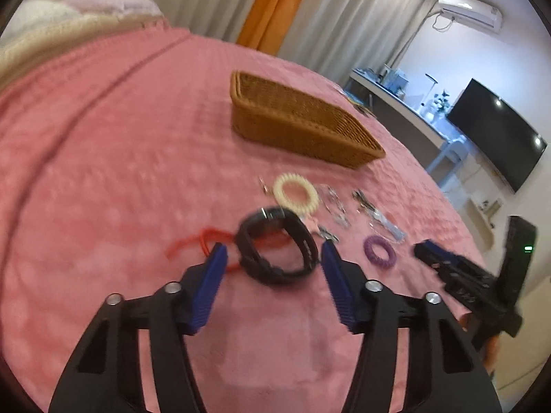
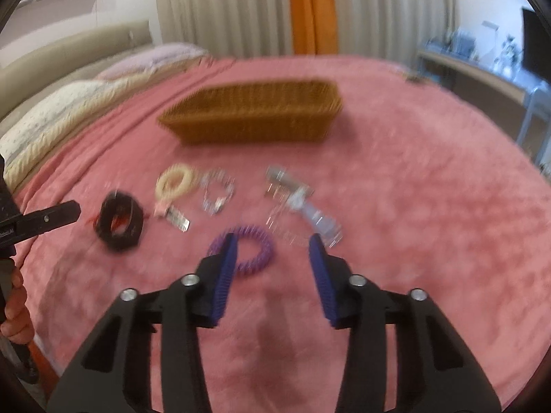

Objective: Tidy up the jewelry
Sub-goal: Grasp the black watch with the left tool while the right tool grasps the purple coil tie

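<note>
The left hand-held gripper [image 1: 273, 258] hangs low over the pink bedspread [image 1: 113, 158] with its blue pads spread wide and nothing between them; a black watch [image 1: 277, 246] lies just ahead in the gap, on a red cord [image 1: 193, 241]; a cream spiral hair tie [image 1: 295, 192] sits past it; the wicker basket [image 1: 296, 120] stands further up the frame, with bare cover to its left. The right hand-held gripper [image 2: 273, 247] is likewise wide open and holds nothing; a purple spiral hair tie [image 2: 256, 251] lies at its left pad; a silver chain bracelet [image 2: 218, 191] and clear hair combs [image 2: 303, 206] lie above it, blurred; open bedspread fills the right of the frame.
</note>
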Available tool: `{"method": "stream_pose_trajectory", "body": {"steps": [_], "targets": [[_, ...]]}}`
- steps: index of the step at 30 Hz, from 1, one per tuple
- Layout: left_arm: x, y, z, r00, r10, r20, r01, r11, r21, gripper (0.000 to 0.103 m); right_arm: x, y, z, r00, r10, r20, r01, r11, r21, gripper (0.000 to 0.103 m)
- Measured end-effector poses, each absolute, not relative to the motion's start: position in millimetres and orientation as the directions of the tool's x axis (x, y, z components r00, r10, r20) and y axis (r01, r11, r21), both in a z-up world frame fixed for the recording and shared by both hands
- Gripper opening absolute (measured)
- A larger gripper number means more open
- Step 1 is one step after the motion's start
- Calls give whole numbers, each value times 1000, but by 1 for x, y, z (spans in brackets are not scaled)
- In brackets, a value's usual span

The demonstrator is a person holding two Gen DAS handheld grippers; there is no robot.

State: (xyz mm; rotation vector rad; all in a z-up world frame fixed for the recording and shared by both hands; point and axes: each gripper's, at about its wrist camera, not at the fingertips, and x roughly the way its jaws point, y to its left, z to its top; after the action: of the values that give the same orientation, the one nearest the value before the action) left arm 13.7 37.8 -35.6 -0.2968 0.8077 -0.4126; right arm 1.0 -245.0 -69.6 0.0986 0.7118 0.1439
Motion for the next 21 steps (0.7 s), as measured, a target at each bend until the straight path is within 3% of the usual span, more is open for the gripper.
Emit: {"method": "stream_pose_trajectory", "body": {"steps": [5,11,17,21], "targets": [[21,36,-45,562,-519,-645,239,848,-474,40,15,-234,-85,686,204,-698,-101,977,187,37],[43,22,-61,533,-447,-718,137,883,-448,40,33,-237,-90,645,200,-737,-65,976,208,37],[55,19,-63,529,-417,-739,93,894,-438,38,47,-232,-94,620,170,-766,-63,984,167,23],[59,18,-68,532,-380,-757,72,911,-406,28,47,-229,-96,620,162,-768,-77,986,146,13]]}}
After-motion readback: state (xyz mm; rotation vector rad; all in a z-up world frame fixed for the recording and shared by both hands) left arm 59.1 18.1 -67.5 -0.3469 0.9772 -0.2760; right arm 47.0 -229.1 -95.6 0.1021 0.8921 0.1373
